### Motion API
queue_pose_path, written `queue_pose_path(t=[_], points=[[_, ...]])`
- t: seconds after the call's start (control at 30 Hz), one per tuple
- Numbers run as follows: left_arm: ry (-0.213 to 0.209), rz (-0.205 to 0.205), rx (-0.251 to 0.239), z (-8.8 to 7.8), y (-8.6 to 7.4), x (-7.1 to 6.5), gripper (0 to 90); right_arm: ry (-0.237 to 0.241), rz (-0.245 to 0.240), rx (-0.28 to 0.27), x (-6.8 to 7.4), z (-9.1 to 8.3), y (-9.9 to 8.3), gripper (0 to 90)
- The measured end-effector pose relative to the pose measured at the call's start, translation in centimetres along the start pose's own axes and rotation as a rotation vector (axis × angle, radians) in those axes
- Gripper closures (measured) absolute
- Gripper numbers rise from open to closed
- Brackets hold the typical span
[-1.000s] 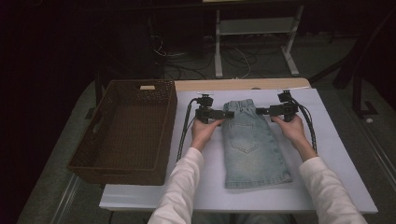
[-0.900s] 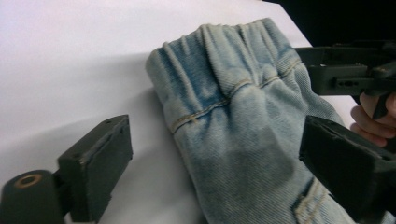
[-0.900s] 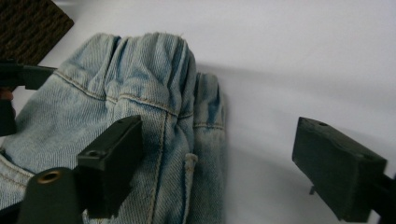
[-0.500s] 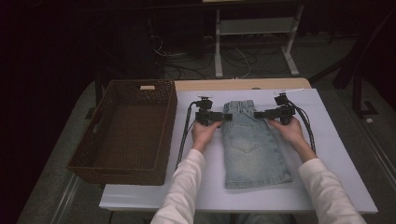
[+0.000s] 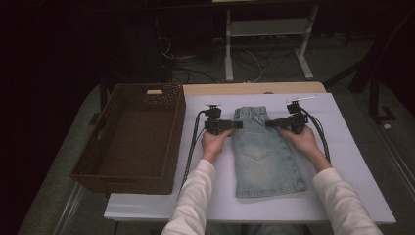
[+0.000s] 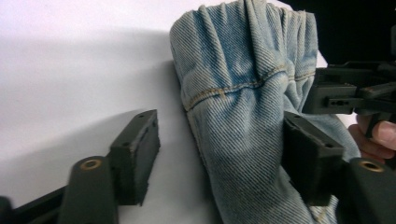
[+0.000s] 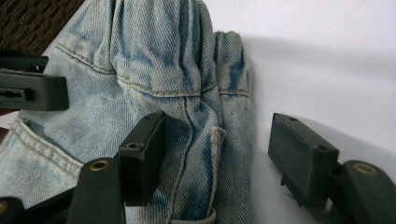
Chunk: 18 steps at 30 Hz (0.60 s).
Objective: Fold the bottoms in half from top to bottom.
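Observation:
A light-blue denim garment [image 5: 266,156] lies flat on the white table top [image 5: 352,161], waistband at the far end. My left gripper [image 5: 235,125] straddles its left edge just below the waistband. In the left gripper view the denim [image 6: 243,107] lies between the jaws of that gripper [image 6: 219,140]: one jaw rests on the cloth, the other stands apart on the table. My right gripper [image 5: 271,123] straddles the right edge. In its own view one jaw of that gripper [image 7: 217,144] lies on the denim [image 7: 154,60], the other off it. Both pairs of jaws have just been closing, and neither pinches the cloth.
A dark brown wicker basket [image 5: 178,127] stands at the left of the table, close beside my left forearm, with nothing in it. Cables trail from both grippers across the table. Beyond the table's far edge are a white stand [image 5: 266,29] and floor cables.
Both grippers' jaws have narrowed around the denim's side edges. The hands stay at about the same spots beside the waistband, and the garment has not shifted.

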<state>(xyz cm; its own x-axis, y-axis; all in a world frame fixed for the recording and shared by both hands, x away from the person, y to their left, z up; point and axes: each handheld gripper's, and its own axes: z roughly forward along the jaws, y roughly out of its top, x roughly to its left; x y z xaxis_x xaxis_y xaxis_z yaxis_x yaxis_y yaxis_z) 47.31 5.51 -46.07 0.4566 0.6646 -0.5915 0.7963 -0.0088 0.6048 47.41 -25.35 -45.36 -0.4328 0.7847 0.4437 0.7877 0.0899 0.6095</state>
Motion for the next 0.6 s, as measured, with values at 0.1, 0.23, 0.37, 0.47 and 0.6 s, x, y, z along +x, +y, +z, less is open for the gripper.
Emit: queue_pose_path(t=[0.1,0.23,0.37,0.47,0.6], points=[[-0.022,-0.020,-0.011,0.03,-0.35,0.21,41.7,0.019,0.015,-0.002,-0.02,0.03,-0.09,38.4],[-0.041,-0.029,0.008,0.29,-0.51,0.18,53.3,0.048,0.024,0.006,0.01,0.16,-0.18,45.4],[-0.027,-0.018,0.014,0.32,-0.52,0.01,57.7,0.065,0.026,0.023,0.06,0.26,-0.19,52.5],[-0.024,-0.015,0.023,0.33,-0.55,-0.04,61.7,0.043,0.011,0.029,0.35,0.27,-0.17,59.0],[-0.033,-0.022,0.029,0.30,-0.49,-0.01,66.2,0.018,0.003,0.034,0.56,0.17,-0.12,68.4]])
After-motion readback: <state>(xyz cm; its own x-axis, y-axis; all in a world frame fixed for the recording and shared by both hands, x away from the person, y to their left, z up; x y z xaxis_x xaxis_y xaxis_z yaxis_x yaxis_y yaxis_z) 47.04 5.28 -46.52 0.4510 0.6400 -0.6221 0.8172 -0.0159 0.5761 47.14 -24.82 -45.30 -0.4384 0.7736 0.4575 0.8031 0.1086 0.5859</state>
